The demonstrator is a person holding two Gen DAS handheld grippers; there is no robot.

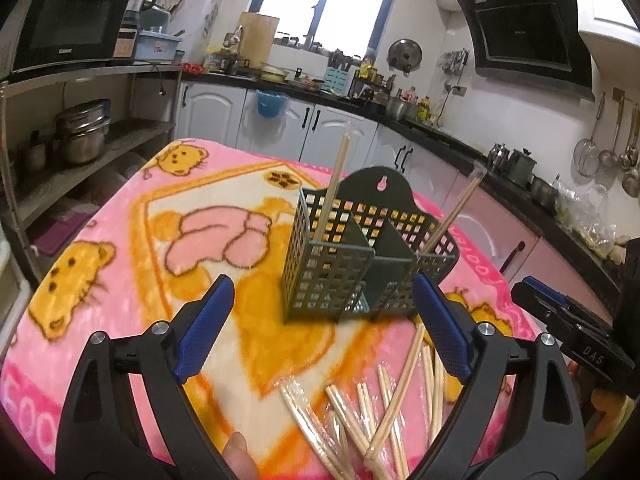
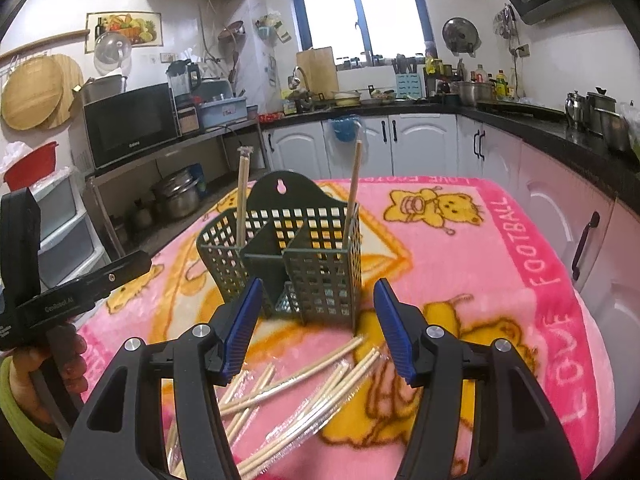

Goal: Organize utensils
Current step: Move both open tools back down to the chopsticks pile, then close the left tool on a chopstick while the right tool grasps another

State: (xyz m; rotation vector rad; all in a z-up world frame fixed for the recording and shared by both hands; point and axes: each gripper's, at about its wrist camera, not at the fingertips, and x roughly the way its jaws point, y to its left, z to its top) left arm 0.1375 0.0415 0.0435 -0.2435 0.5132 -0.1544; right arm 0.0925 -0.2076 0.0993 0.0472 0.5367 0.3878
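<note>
Daylight through a blue-framed window (image 2: 362, 12) falls on white cabinets (image 2: 424, 136) and a black countertop (image 2: 532, 122).

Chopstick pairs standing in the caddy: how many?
2. One pair stands in the caddy's left end compartment, one pair in its right end compartment. More lie loose on the blanket.

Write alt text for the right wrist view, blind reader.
A dark green utensil basket stands on a pink cartoon blanket, holding two upright chopstick pairs, one at each end. The right gripper is open and empty above loose wrapped chopsticks. A kitchen fills the background.
</note>
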